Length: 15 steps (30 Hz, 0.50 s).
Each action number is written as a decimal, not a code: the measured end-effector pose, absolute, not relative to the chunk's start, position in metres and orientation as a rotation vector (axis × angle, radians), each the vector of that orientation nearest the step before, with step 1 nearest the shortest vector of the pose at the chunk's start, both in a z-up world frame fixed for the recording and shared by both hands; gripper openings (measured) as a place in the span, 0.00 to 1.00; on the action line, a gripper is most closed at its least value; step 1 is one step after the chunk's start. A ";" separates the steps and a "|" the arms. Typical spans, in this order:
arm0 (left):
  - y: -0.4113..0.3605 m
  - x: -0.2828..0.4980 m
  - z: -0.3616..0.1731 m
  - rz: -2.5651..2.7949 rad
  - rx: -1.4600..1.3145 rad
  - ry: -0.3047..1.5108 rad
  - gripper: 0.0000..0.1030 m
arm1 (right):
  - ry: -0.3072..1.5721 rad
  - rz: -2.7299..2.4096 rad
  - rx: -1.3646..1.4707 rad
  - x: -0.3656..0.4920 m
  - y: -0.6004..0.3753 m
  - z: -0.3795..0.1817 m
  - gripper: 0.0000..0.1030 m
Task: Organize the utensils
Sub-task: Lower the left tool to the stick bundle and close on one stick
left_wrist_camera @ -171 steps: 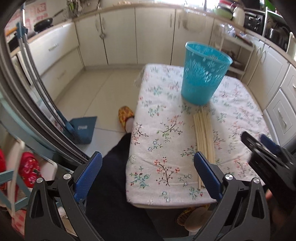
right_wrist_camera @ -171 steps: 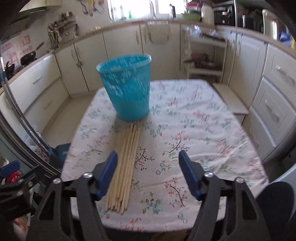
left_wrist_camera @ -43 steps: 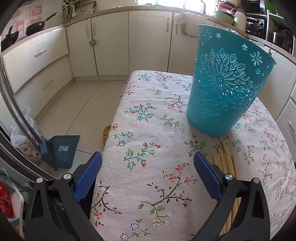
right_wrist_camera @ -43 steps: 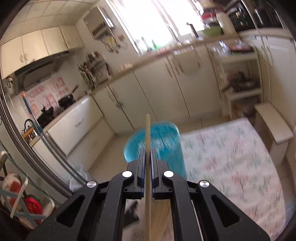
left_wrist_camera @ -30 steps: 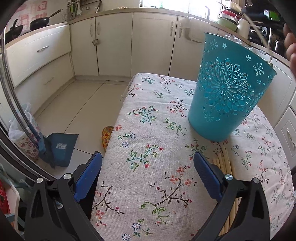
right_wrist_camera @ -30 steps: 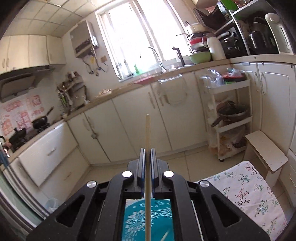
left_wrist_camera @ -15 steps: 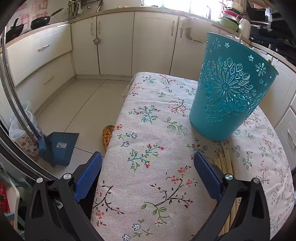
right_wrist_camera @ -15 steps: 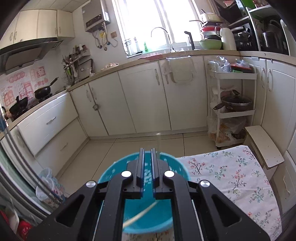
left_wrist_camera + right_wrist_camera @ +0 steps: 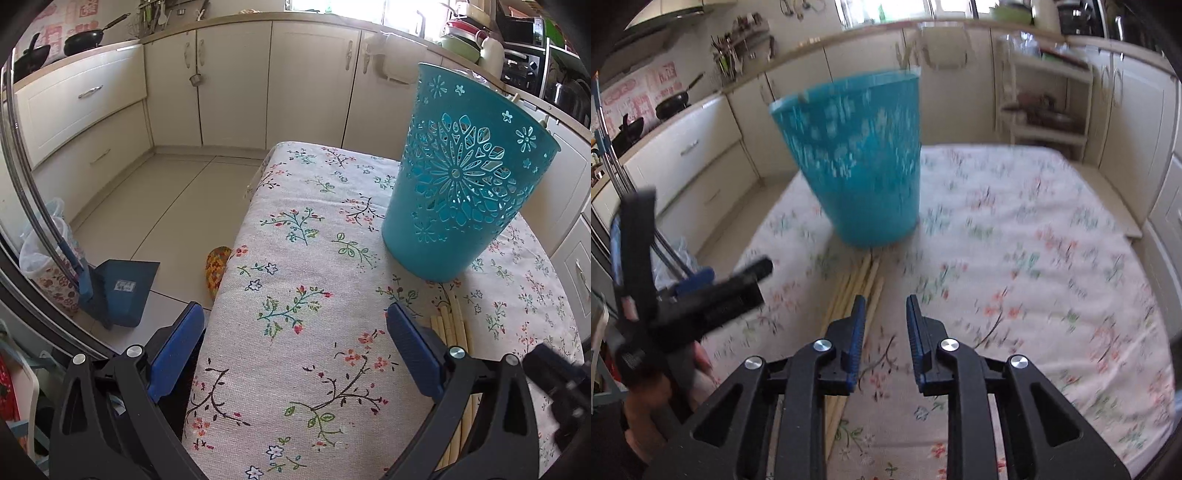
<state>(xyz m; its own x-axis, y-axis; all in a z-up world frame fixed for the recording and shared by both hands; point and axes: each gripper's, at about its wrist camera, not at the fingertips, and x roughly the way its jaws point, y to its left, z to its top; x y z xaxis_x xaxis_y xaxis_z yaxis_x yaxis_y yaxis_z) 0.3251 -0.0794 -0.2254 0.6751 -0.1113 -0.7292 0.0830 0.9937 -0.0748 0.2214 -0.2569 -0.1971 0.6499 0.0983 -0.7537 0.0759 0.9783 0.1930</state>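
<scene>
A turquoise cut-out basket (image 9: 461, 192) (image 9: 860, 158) stands upright on the floral tablecloth (image 9: 295, 258) (image 9: 1034, 258). A pale stick tip (image 9: 514, 97) pokes over its far rim. A bundle of long wooden sticks (image 9: 450, 328) (image 9: 857, 284) lies flat in front of the basket. My left gripper (image 9: 291, 332) hangs wide open over the table's left edge, holding nothing. My right gripper (image 9: 885, 306) is low over the cloth just right of the sticks; its jaws are opening with nothing between them. The right wrist view is blurred by motion.
A blue dustpan (image 9: 122, 284) and a patterned slipper (image 9: 216, 269) lie on the floor left of the table. Cream cabinets line the walls. A shelf trolley (image 9: 1045, 92) and a low bench (image 9: 1115, 206) stand beyond the table's far right.
My right gripper came down from above the basket to just over the table by the sticks. The stick it pinched is gone from its jaws, which have parted. My left gripper stayed put.
</scene>
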 end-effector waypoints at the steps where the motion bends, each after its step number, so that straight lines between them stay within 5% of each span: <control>1: -0.079 0.326 -0.226 -0.109 -0.037 0.824 0.92 | 0.880 0.017 0.219 0.224 -0.255 -0.202 0.22; 15: -0.079 0.325 -0.227 -0.116 -0.040 0.824 0.92 | 0.929 -0.002 0.135 0.238 -0.236 -0.224 0.21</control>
